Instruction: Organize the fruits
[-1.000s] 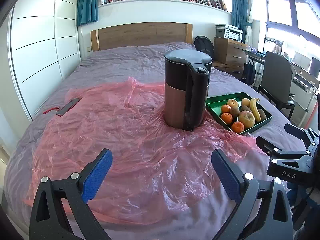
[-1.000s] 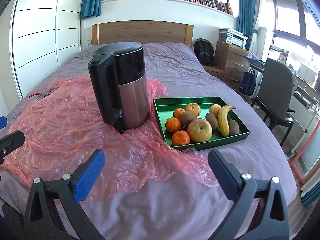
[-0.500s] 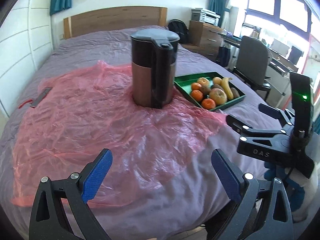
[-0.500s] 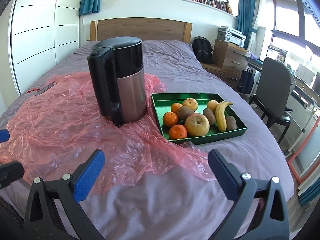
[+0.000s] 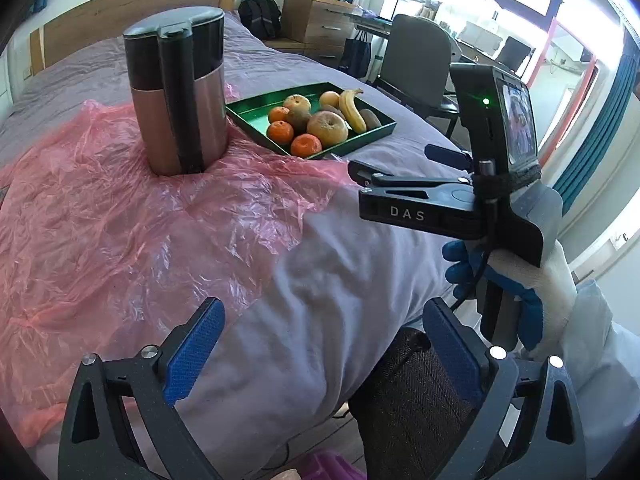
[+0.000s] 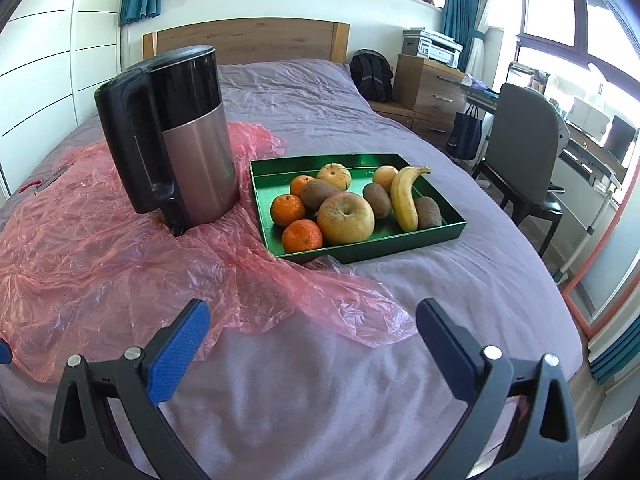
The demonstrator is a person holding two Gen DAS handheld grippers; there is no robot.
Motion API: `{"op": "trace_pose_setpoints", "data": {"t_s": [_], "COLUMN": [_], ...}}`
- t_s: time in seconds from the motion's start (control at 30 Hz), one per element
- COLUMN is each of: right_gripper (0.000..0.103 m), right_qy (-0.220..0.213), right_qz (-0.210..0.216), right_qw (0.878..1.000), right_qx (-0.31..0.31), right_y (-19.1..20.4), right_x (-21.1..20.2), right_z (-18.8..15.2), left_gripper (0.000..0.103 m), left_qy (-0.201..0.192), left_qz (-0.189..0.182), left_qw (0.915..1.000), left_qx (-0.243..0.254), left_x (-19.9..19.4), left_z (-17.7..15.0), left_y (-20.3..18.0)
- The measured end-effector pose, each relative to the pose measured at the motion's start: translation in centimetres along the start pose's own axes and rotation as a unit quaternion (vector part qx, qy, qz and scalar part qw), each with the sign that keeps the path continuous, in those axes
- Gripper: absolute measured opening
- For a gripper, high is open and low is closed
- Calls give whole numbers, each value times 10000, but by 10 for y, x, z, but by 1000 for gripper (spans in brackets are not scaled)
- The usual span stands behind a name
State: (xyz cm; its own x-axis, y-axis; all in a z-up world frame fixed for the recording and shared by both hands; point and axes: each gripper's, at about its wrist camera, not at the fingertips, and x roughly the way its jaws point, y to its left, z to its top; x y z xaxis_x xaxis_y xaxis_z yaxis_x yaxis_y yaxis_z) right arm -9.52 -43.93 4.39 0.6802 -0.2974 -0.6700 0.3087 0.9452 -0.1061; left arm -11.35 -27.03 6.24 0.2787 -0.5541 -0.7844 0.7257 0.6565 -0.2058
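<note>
With both the left gripper [image 5: 320, 344] and right gripper [image 6: 312, 344] spread wide and empty, short of the fruit piled in the green tray [image 6: 440, 230] beside the kettle [image 6: 176, 136], reach in from the bare right side, clear of the plastic sheet [image 6: 120, 264].

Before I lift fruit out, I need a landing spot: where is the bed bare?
Bare bedspread lies right of and in front of the green tray. Left of it, the kettle and pink plastic crowd the bed.
</note>
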Motion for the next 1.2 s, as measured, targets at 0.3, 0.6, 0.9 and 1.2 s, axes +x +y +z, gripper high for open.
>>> {"op": "trace_pose_setpoints", "data": {"t_s": [0.3,0.6,0.9,1.2], "right_gripper": [103,103,103,103], "right_qy": [85,124,124,136], "right_qz": [-53,-94,-120,-171], "right_qw": [9999,9998,9998,9997], "right_qx": [86,98,82,86], "right_y": [-10,-14,-14,-21], "right_x": [11,13,13,11], "right_z": [-4,-7,-8,-11], "left_gripper": [97,97,97,97], "left_qy": [244,265,263,338], "left_qz": [-274,-431,-565,-685], "left_qw": [9990,9977,9959,9926], "left_qx": [244,441,658,945], "left_x": [9,9,8,11], "left_z": [-3,-4,-5,-8], "left_y": [-15,-24,-33,-49]}}
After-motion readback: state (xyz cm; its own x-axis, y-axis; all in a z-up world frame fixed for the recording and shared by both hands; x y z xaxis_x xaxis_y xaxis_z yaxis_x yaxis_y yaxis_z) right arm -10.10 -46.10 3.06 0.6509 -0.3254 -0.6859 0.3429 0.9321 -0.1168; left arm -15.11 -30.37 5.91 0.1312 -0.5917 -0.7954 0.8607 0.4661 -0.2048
